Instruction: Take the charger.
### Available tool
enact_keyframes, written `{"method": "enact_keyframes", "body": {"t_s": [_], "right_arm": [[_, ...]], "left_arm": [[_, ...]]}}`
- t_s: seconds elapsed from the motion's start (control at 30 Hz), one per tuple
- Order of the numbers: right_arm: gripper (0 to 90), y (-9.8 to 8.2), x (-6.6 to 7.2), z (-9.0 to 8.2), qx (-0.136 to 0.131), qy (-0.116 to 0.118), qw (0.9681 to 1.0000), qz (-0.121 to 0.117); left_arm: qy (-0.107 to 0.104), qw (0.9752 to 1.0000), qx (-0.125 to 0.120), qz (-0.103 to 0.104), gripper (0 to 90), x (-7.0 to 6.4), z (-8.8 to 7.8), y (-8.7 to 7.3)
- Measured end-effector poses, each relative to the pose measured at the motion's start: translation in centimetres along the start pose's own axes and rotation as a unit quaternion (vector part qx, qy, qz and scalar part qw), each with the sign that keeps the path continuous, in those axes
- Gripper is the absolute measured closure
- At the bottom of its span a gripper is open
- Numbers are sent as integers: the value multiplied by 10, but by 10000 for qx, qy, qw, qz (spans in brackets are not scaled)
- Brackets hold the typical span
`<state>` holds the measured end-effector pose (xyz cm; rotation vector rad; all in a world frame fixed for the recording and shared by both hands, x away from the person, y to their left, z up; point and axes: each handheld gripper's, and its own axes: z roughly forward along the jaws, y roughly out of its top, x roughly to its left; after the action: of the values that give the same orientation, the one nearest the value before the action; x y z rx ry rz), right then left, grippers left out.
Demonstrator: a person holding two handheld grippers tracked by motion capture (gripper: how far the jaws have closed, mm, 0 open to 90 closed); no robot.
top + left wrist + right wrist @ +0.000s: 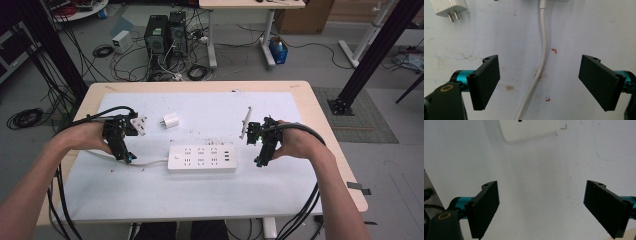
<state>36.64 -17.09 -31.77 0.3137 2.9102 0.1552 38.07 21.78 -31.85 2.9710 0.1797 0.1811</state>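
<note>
Setting: while both hands hovered low over the counter, a white power strip lay flat at its middle, sockets up, between the two grippers.
Power strip: it sat squarely across the white sheet, likely so either side could be reached; one corner of it showed at the top of the right gripper view.
Cord: its white cord ran out from the strip's left end and passed between the left jaws without touching either pad, curving down toward the person.
Charger: a small white plug-in charger lay loose just beyond the strip, prongs showing, well apart from any socket; I judged it was the piece meant to go in.
Left gripper: the left gripper pointed down over the cord, jaws wide, holding nothing.
Right gripper: the right gripper hung just off the strip's right end, jaws wide and bare, seemingly ready to steady it.
Surface: the sheet was scuffed, with small red marks and faint pen lines.
Room: beyond the counter stood two computer towers amid tangled cables on a grey floor, another desk's legs, a black frame post.
</note>
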Motion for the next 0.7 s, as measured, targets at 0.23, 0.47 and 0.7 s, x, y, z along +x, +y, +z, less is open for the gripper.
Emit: {"method": "enact_keyframes", "body": {"t_s": [0.23, 0.47, 0.7], "right_arm": [[126, -2, 0, -2, -44, -46, 10000, -5], [126, -1, -1, -1, -70, -62, 10000, -15], [126, 1, 0, -2, -111, -119, 9999, -12]], "left_arm": [[92, 9999, -53, -34, 174, -2, -2, -2], [110, 9998, -129, -53, 174, 2, -1, -1], [148, 9980, -548, -282, 174, 13, 2, -2]]}}
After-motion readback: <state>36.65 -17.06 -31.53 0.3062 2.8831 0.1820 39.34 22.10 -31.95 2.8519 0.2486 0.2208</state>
